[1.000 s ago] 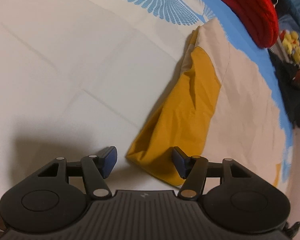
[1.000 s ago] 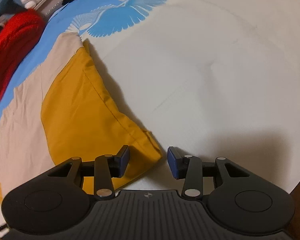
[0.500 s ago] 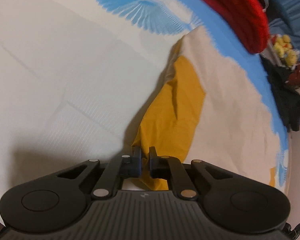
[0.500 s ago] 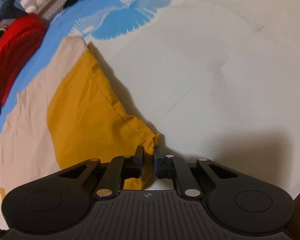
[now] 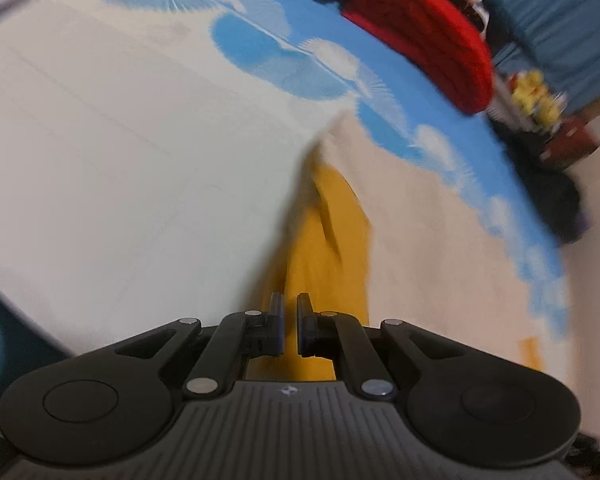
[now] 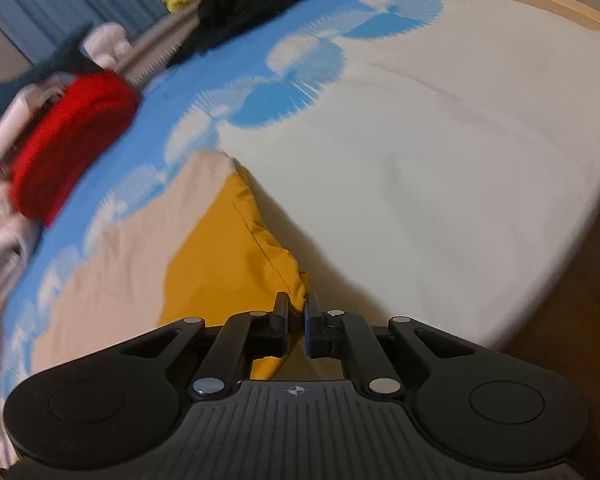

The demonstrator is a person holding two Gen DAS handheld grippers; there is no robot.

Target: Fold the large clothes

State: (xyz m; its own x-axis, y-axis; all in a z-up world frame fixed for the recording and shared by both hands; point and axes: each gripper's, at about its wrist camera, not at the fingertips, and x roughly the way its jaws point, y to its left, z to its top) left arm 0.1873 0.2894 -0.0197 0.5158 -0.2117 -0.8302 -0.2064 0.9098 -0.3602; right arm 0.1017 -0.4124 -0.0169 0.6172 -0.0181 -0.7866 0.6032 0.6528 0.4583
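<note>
Your left gripper (image 5: 288, 322) is pinched shut on one near corner of the yellow cloth (image 5: 324, 248), and your right gripper (image 6: 297, 320) is pinched shut on the other near corner. The cloth rises from the bed (image 6: 440, 168) toward you, its far part lying on a beige layer (image 5: 432, 240). It looks light and soft, so it may sag; hold corners or hems. Far off are a red cushion (image 5: 424, 36), toys and a blue curtain.
</note>
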